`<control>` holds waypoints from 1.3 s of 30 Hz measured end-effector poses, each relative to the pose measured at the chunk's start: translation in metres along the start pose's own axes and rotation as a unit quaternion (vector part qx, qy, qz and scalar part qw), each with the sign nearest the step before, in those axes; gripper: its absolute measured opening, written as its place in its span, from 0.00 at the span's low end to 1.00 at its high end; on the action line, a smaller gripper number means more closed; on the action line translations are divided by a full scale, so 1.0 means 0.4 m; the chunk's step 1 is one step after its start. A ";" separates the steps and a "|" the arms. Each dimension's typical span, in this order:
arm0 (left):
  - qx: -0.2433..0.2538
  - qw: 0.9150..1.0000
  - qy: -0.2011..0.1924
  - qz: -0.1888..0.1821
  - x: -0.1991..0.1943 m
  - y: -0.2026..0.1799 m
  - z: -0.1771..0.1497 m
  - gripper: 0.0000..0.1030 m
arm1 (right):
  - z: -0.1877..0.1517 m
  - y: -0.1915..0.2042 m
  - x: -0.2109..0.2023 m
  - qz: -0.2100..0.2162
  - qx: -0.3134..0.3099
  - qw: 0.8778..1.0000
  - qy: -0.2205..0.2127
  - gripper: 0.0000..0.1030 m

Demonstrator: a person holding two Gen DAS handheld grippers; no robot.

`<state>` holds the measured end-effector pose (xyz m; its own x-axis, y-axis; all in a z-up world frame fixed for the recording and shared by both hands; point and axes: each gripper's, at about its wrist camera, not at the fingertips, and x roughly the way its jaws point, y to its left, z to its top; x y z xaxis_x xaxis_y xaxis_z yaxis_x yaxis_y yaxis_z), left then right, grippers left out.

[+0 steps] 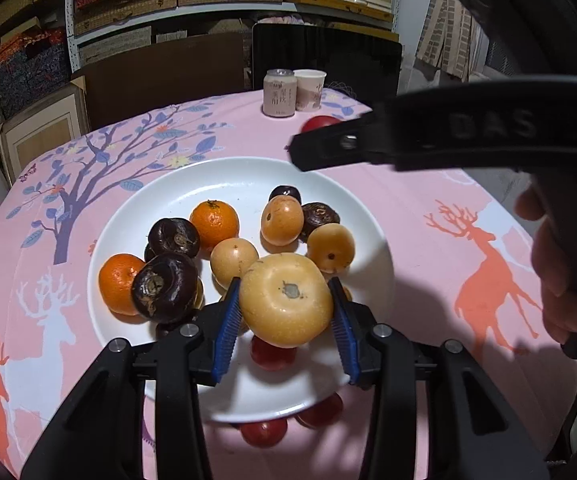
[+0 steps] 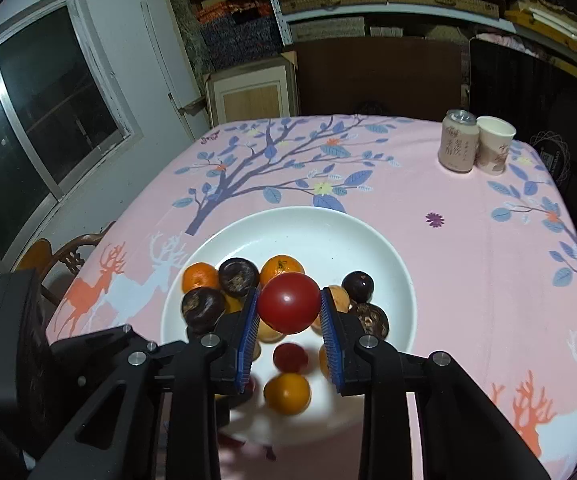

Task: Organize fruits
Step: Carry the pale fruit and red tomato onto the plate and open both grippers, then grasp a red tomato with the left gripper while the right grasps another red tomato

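A white plate (image 1: 192,188) on the pink tablecloth holds mandarins (image 1: 214,220), dark round fruits (image 1: 164,286) and yellow-tan fruits (image 1: 282,220). My left gripper (image 1: 286,312) is shut on a large yellow-tan fruit (image 1: 284,300) above the plate's near side. A red fruit (image 1: 270,354) lies under it, and two more red fruits (image 1: 264,432) lie off the plate's near rim. My right gripper (image 2: 288,320) is shut on a red tomato-like fruit (image 2: 288,308) above the same plate (image 2: 328,232). The right gripper's body (image 1: 468,132) crosses the left wrist view at upper right.
A pink drink can (image 2: 458,146) and a paper cup (image 2: 494,144) stand at the table's far right corner. Another red fruit (image 1: 320,123) lies near them. A wooden chair (image 2: 68,256) stands at the table's left edge. Shelves of boxes fill the back wall.
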<state>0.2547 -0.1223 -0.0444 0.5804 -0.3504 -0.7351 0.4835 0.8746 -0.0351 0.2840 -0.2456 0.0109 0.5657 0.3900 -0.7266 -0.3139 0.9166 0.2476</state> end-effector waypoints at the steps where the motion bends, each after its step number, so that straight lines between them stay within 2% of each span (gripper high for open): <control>1: -0.003 1.000 0.004 0.000 0.013 0.005 0.001 0.41 | 0.007 -0.002 0.022 0.003 0.000 1.000 0.004 0.30; 3: -0.009 1.000 0.009 -0.004 0.029 0.018 -0.001 0.41 | 0.020 -0.003 0.060 0.010 -0.003 1.000 0.007 0.33; 4: -0.012 1.000 0.009 -0.006 0.033 0.023 -0.001 0.46 | 0.024 -0.003 0.069 0.007 -0.004 1.000 0.006 0.45; 5: -0.014 1.000 0.005 -0.006 0.031 0.026 -0.001 0.54 | 0.027 -0.004 0.073 0.000 -0.003 1.000 0.000 0.50; 6: -0.016 1.000 -0.002 -0.004 0.023 0.028 -0.001 0.67 | 0.030 -0.004 0.072 -0.005 -0.003 1.000 -0.009 0.55; 7: -0.017 1.000 -0.014 -0.004 0.009 0.029 0.000 0.73 | 0.032 -0.002 0.069 -0.003 -0.003 1.000 -0.014 0.55; 10: -0.008 1.000 -0.028 0.004 -0.019 0.021 0.008 0.74 | 0.027 0.002 0.054 -0.001 -0.005 1.000 -0.020 0.55; 19: -0.014 1.000 -0.025 0.007 -0.077 0.007 -0.023 0.78 | -0.037 0.018 -0.033 -0.006 0.000 0.999 -0.034 0.55; 23: -0.027 0.999 -0.024 0.011 -0.119 0.022 -0.067 0.78 | -0.083 0.031 -0.074 -0.010 0.003 0.999 -0.040 0.55; 26: -0.036 0.999 -0.022 0.021 -0.158 0.050 -0.124 0.88 | -0.142 0.054 -0.104 -0.015 -0.004 0.999 -0.043 0.55; 29: -0.050 0.998 -0.011 0.023 -0.182 0.091 -0.196 0.89 | -0.220 0.082 -0.123 -0.007 -0.014 0.999 -0.042 0.56; 32: -0.073 0.997 -0.002 0.031 -0.191 0.130 -0.263 0.89 | -0.313 0.115 -0.110 -0.009 -0.032 0.999 -0.027 0.56; 36: -0.117 0.993 0.018 0.023 -0.165 0.174 -0.318 0.89 | -0.386 0.162 -0.047 -0.029 -0.055 0.998 0.002 0.56; 39: -0.128 0.991 0.015 0.020 -0.158 0.187 -0.323 0.89 | -0.397 0.178 -0.005 -0.040 -0.061 0.997 0.019 0.46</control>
<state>0.1696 0.0085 -0.0879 0.5738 -0.3072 -0.7592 0.2767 0.9452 -0.1733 0.1394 -0.1950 -0.0718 0.5641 0.3111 -0.7649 -0.3617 0.9258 0.1097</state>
